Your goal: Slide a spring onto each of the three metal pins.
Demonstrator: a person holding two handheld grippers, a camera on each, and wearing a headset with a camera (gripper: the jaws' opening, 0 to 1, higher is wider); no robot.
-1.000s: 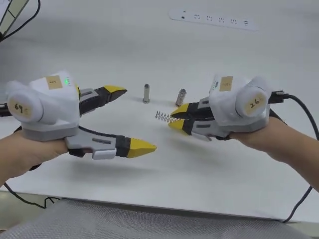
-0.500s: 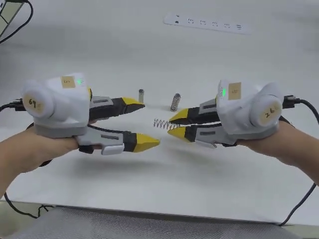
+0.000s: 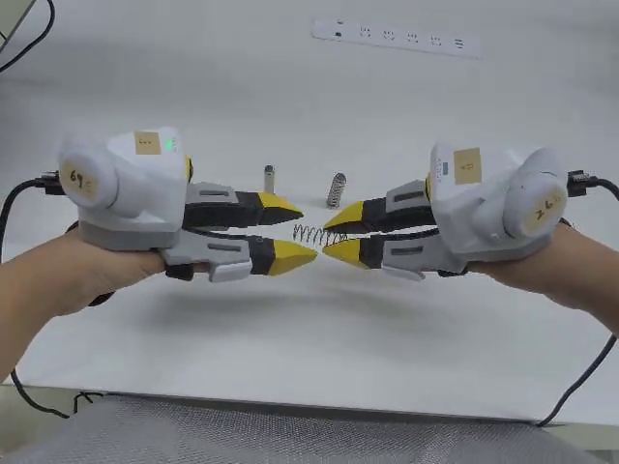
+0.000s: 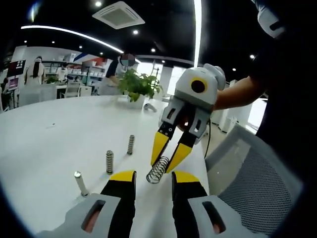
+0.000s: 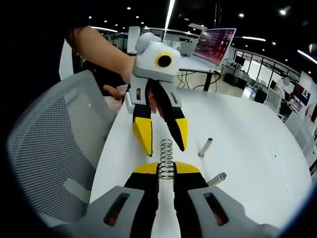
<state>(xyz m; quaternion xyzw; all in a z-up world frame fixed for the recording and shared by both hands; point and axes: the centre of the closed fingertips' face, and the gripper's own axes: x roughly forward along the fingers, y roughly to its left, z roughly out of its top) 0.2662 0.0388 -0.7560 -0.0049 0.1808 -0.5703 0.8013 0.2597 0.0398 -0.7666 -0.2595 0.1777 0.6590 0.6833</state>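
Pinching a thin wire spring (image 3: 311, 233) by one end in the right gripper (image 3: 331, 238), over the white table (image 3: 387, 319). Spreading the left gripper (image 3: 305, 233) jaws either side of its free end. Likely featherlight, bendy, prone to flicking away; best held gently across end coils. Beyond, waiting upright: smooth, shiny bare pin (image 3: 269, 180).

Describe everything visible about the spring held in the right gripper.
The spring is a thin, silvery wire coil with open, evenly spaced turns, and it looks like bare metal. It lies roughly level, off the white table. One end is pinched between the yellow tips of the right gripper. The free end points at the left gripper, whose open jaws sit either side of it, apparently without touching.
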